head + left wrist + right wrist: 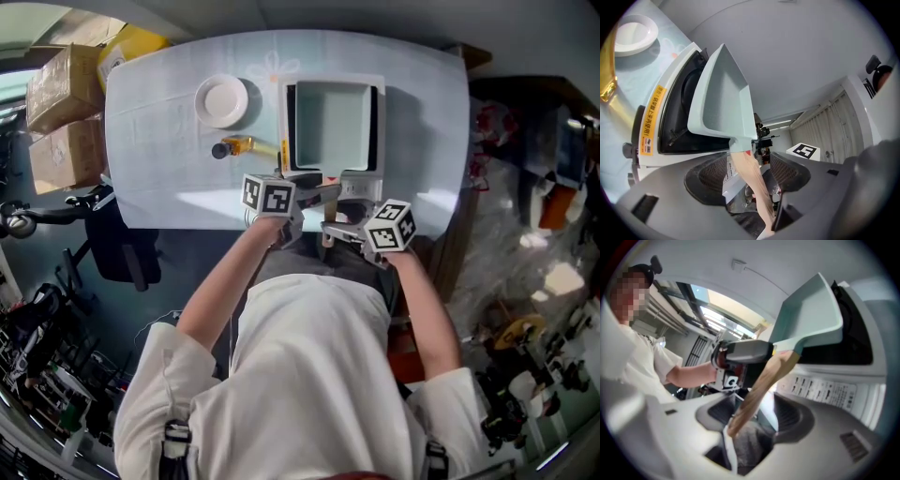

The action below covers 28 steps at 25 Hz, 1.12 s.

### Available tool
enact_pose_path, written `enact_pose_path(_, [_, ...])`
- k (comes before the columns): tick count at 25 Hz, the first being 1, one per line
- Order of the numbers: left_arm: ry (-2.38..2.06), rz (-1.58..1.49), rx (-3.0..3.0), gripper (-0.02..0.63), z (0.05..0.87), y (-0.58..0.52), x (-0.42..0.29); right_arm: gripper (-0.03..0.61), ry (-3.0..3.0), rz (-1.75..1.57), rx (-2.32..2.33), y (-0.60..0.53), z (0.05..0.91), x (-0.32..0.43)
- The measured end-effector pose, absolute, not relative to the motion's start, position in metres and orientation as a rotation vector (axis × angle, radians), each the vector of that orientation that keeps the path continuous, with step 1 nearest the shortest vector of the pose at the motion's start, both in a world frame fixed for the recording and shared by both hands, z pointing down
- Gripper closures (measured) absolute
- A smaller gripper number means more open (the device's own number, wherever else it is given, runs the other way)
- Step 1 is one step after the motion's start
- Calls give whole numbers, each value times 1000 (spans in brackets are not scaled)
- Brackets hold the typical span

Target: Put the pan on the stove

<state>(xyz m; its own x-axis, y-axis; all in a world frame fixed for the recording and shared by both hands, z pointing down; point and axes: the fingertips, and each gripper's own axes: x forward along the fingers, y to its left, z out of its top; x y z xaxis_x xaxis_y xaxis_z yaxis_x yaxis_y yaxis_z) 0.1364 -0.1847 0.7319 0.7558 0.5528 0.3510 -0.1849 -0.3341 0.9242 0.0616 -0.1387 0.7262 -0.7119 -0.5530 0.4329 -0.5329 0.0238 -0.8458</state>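
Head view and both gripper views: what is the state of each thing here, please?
Pan: empty, sits on the stove.
Stove: carries the pan; no flame can be seen.
Plate: empty, upright.
Left gripper: open, fingers either side of the handle, not pressing.
Right gripper: open likewise, handle untouched.

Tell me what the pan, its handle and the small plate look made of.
Pan: probably coated metal, with a smooth, matte, pale mint surface.
Handle: wood, tan with a streaky grain.
Plate: ceramic or plastic, plain smooth white; the look doesn't settle which.
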Motion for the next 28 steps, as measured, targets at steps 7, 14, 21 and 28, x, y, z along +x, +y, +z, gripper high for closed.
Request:
enact_pose_path(7, [254, 767, 1792, 318, 729, -194, 119, 325, 2177, -1773, -1402, -136, 721, 88])
enact_pose_path(14, [189, 789, 1903, 319, 726, -208, 106, 327, 2119, -1655, -1716, -132, 713, 118])
enact_pose_path(21, [128, 737, 2042, 346, 700, -222, 99, 387, 2139, -1501, -1904, -128, 683, 127])
enact_pose_path(28, [73, 666, 2230, 442, 654, -234, 84, 458, 2209, -1263, -2059, -127, 633, 130])
